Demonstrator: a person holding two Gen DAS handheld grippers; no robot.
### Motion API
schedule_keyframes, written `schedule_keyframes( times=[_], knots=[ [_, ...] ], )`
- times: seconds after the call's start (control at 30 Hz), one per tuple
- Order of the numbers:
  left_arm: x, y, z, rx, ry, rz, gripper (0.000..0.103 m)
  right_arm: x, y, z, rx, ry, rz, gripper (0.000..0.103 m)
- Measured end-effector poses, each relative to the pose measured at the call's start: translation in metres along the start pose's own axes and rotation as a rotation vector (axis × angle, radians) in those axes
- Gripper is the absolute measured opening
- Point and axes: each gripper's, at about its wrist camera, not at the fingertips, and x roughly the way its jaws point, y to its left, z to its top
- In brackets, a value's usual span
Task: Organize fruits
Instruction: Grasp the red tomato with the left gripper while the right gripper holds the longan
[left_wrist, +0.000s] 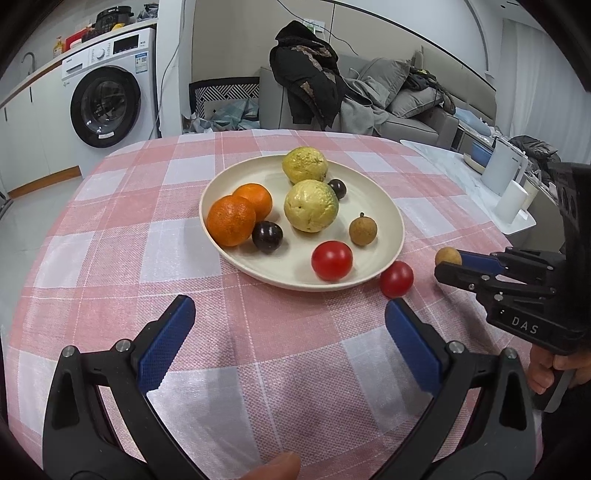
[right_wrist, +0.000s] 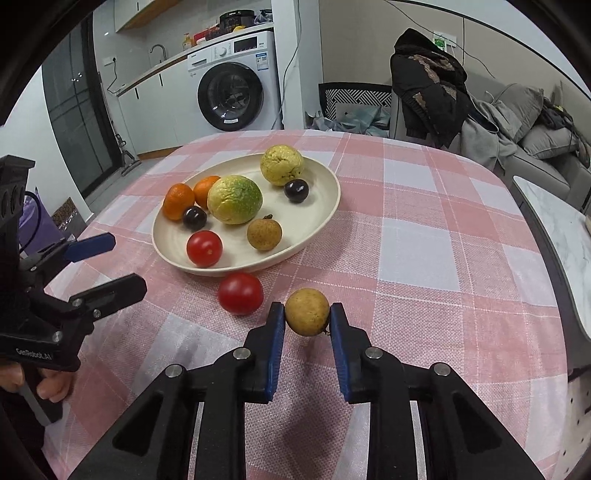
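Behind the table stands a white front-loading washing machine (right_wrist: 236, 79); its panel print is too small to read. A pink-and-white checked tablecloth (left_wrist: 258, 350) covers the table, dropping off at a curved edge toward the machine, with bare cloth broad on the right side of the right wrist view. The cream plate (right_wrist: 325, 206) sits mid-table, holding two yellow-green guavas (right_wrist: 235, 199), two oranges (left_wrist: 231, 220), two dark plums (left_wrist: 267, 236), a tomato (right_wrist: 204, 248) and a longan (right_wrist: 264, 234).

The left gripper (left_wrist: 290, 314) hangs over open cloth short of the plate rim, its blue pads spread wide and nothing between them; its body reads "GenRobot.AI" in the right wrist view. The right gripper (right_wrist: 307, 314), marked "DAS" in the left wrist view, is clamped on a second longan (right_wrist: 307, 312), pads touching both sides, near the plate rim and outside it. A second tomato (right_wrist: 240, 293) lies on the cloth just beside the rim, between plate and gripped longan.
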Motion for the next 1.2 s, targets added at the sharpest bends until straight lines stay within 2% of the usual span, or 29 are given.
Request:
schedule_keyframes(
  times=[0.17,0.33,0.4,0.53,0.67,0.73,1.0,1.1,1.2],
  knots=[
    [0.004,-0.008,0.001,-0.047,0.034,-0.003,0.102,-0.002,-0.005,-0.001,0.010,-0.005,0.011,0.025],
    [0.013,-0.018,-0.002,-0.080,0.069,0.045,0.102,-0.004,-0.013,-0.003,0.028,-0.003,0.025,0.025],
    [0.017,-0.022,-0.004,-0.087,0.078,0.040,0.101,-0.006,-0.016,-0.002,0.034,-0.011,0.024,0.025],
    [0.021,-0.037,-0.003,-0.069,0.084,0.017,0.089,-0.014,-0.027,0.001,0.072,-0.034,0.024,0.025],
    [0.030,-0.058,-0.002,-0.033,0.111,-0.010,0.082,-0.020,-0.035,0.003,0.090,-0.046,0.026,0.025],
    [0.037,-0.068,0.000,-0.020,0.127,-0.018,0.071,-0.023,-0.038,0.003,0.097,-0.051,0.026,0.025],
    [0.055,-0.091,0.006,-0.003,0.156,-0.025,0.065,-0.032,-0.042,0.005,0.111,-0.072,0.028,0.025],
    [0.060,-0.095,0.009,-0.008,0.153,-0.002,0.060,-0.033,-0.042,0.005,0.111,-0.071,0.028,0.025],
    [0.063,-0.096,0.012,-0.025,0.157,0.006,0.060,-0.032,-0.041,0.005,0.109,-0.069,0.029,0.025]
  ],
)
